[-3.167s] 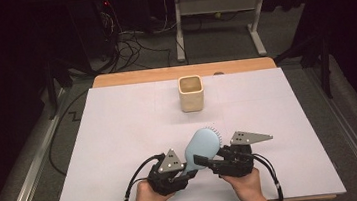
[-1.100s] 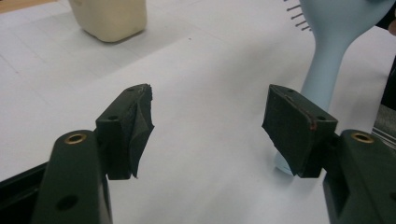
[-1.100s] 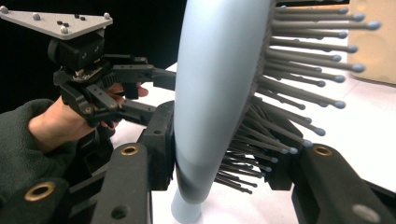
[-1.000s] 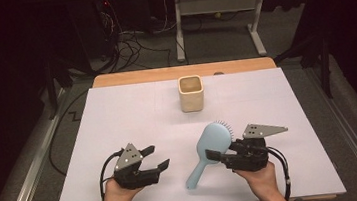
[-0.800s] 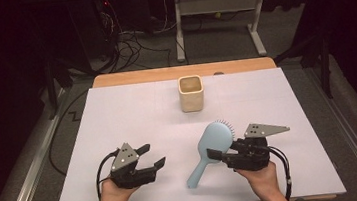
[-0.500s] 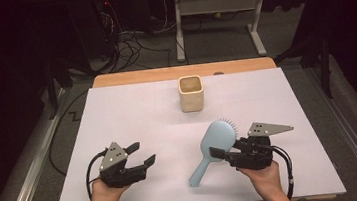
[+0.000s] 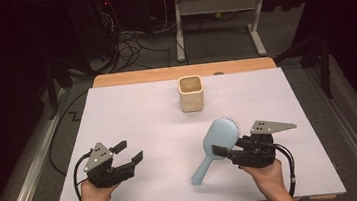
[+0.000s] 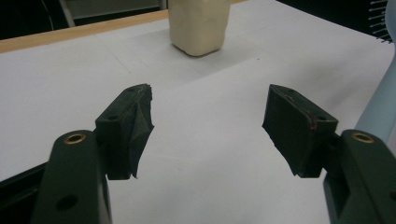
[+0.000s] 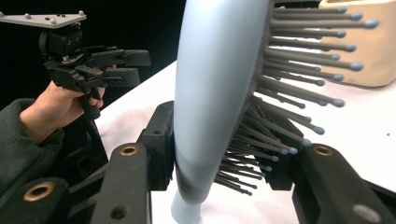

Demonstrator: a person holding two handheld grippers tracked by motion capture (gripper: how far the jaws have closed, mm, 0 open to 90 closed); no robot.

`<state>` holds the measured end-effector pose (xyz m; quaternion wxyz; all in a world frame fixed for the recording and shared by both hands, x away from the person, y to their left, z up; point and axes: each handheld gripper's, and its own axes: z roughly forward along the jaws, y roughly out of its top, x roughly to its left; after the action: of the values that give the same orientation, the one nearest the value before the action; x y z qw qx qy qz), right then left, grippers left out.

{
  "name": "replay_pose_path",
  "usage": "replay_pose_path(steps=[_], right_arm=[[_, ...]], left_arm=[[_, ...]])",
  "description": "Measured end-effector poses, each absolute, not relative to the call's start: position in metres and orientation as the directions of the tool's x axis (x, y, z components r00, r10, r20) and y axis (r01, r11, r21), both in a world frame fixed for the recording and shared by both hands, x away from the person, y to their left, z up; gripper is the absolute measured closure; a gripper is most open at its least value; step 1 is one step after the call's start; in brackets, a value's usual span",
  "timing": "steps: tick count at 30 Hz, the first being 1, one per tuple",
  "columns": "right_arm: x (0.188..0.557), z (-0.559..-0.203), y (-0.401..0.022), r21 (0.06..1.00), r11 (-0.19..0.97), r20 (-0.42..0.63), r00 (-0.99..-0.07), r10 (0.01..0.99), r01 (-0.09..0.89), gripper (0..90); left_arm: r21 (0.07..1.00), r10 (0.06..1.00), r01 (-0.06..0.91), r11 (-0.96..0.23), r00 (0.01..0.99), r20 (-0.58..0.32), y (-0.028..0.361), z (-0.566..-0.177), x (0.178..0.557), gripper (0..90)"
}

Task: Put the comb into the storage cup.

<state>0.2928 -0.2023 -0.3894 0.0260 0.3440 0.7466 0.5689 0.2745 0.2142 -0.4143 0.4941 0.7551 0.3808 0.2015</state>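
Note:
A light blue hairbrush with dark bristles is held above the white table sheet at the front right, its handle pointing down toward the front. My right gripper is shut on the brush head, one jaw on the smooth back and one in the bristles. The hairbrush stands on edge between those jaws. My left gripper is at the front left, open, with nothing between its jaws. A cream square cup stands upright at the back middle, also ahead of the left gripper as the cup.
A white sheet covers the table, with a wooden strip along the far edge. Cables and a desk frame lie on the dark floor beyond. Metal rails run along both sides of the table.
My left gripper let go of the brush and drew away to the front left, open. My right gripper kept hold of the brush and shifted slightly right.

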Motion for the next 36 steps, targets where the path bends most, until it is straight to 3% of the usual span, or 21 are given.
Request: replay_pose_path(steps=[36], right_arm=[[0.299,-0.379,-0.224,0.86,0.111,0.344,-0.727,0.594,0.497,54.8]], left_arm=[[0.9,0.857,0.418,-0.122,0.502,-0.117,0.261,-0.432,0.273,34.2]])
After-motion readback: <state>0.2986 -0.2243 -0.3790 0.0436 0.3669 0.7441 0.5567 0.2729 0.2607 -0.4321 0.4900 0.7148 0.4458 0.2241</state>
